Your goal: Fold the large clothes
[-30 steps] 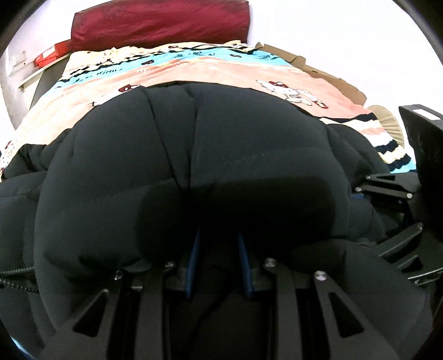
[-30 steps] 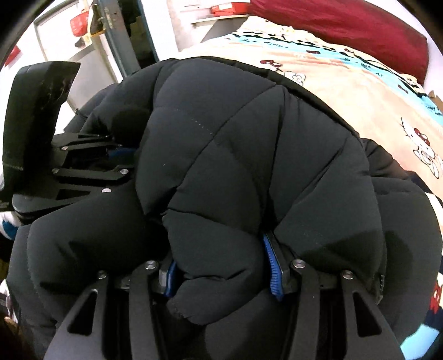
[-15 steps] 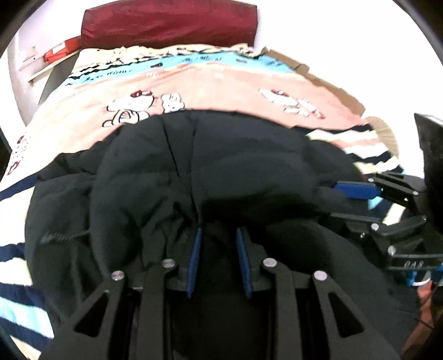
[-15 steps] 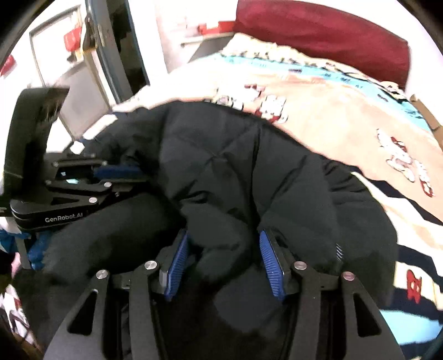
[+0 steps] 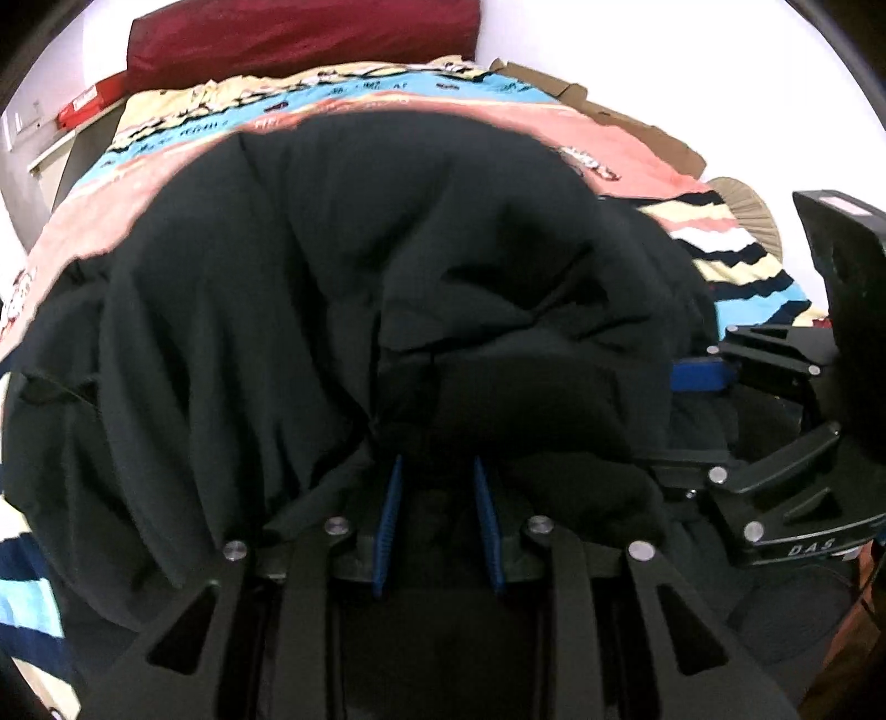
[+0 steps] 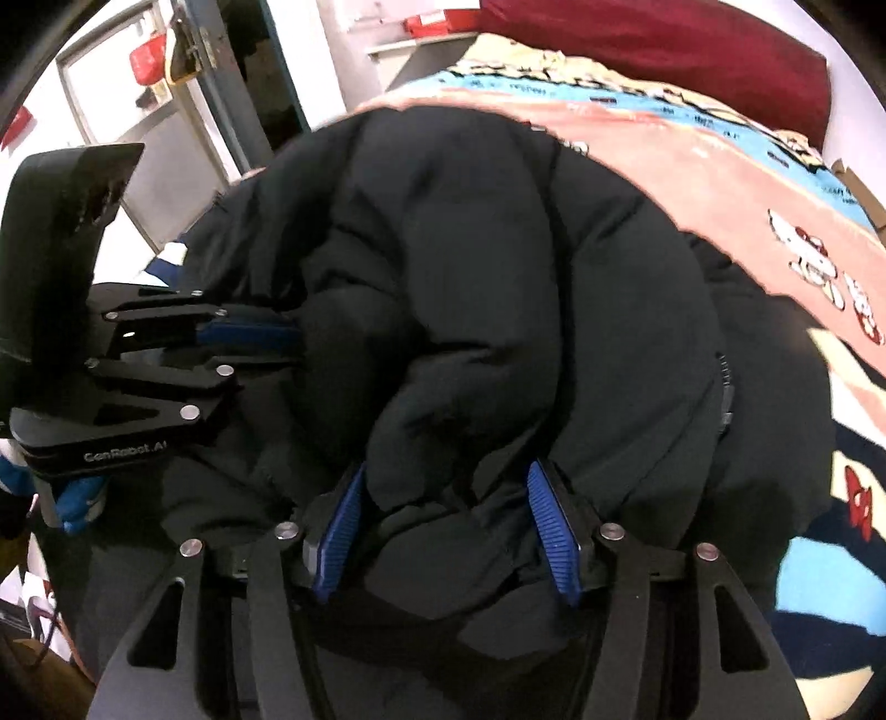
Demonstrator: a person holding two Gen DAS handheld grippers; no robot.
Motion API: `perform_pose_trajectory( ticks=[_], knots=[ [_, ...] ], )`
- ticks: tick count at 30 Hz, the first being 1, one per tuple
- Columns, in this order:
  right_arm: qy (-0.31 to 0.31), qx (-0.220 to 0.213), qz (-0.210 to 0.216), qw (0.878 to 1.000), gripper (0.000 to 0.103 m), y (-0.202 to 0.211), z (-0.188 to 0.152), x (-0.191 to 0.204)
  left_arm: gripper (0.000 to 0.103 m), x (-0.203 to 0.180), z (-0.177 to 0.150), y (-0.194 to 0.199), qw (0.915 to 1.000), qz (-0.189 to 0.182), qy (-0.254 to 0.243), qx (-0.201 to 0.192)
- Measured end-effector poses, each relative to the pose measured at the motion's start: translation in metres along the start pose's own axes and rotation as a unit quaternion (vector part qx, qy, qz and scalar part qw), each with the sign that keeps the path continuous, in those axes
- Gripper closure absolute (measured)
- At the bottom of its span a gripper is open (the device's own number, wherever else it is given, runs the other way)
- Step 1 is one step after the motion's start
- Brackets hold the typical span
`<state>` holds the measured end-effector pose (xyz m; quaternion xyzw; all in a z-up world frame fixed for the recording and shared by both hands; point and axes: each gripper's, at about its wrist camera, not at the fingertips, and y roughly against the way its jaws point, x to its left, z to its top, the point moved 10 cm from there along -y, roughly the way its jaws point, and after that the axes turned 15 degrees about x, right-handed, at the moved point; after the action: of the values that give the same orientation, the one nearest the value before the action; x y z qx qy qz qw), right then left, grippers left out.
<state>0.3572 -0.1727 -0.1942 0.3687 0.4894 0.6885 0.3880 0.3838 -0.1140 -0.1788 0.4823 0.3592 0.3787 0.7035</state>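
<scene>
Down at the near edge, the left gripper has its blue pads pinched narrowly on a bunched fold of the black puffer jacket, fabric spilling over both fingers. Over in the right wrist view, the right gripper sits wider, its pads clamped on a thick padded roll of the same jacket. Both are gripping cloth, no daylight between pad and fabric.

Just beyond, the jacket mounds up and fills the middle of both views, lying on the bed over the cartoon-print bedspread. Its far hem curves across the pink band of the spread. Left of the mound in the left view, striped sheet shows at the near left edge; right of it, more stripes run toward the bed's right side.

Each camera catches its partner: the left view shows the right gripper off to the right, one blue pad poking into the jacket; the right view shows the left gripper at left, fingers buried in the folds.

Farther out, bare bedspread lies open beyond the jacket, all the way to the dark red pillow at the head. Only the right view gives the doorway and door frame far left, plus a zipper pull on the jacket's right edge. Only the left view shows flattened cardboard along the bed's far right edge.
</scene>
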Motion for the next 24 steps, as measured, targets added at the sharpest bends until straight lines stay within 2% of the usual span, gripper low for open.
perform_pose_trajectory(
  ticks=[4,7,10,13,18,21,24],
  knots=[
    [-0.005,0.005,-0.003,1.0,0.045,-0.02,-0.001,-0.004,0.078,0.001,-0.002,-0.015,1.0,0.001,0.005,0.002],
    [-0.008,0.011,-0.006,1.0,0.045,-0.021,-0.001,-0.005,0.078,0.0,-0.003,-0.011,0.9999,-0.004,0.012,-0.001],
    [-0.007,0.011,0.001,1.0,0.045,-0.003,0.002,-0.003,0.078,0.001,-0.001,0.014,0.999,-0.033,0.024,-0.02],
    [0.015,-0.016,-0.002,1.0,0.045,0.028,0.017,-0.001,0.078,0.008,0.01,0.054,0.9965,-0.047,0.023,-0.065],
    [0.029,-0.077,-0.022,0.996,0.044,0.072,0.065,-0.005,0.078,0.037,0.052,0.087,0.9938,-0.023,0.032,-0.104],
    [0.007,-0.095,-0.031,0.995,0.044,0.07,0.098,-0.018,0.078,0.056,0.077,0.08,0.9939,-0.007,0.038,-0.103],
    [-0.015,-0.103,-0.021,0.994,0.04,0.056,0.124,-0.031,0.078,0.061,0.091,0.056,0.9955,0.006,0.034,-0.089]
  ],
)
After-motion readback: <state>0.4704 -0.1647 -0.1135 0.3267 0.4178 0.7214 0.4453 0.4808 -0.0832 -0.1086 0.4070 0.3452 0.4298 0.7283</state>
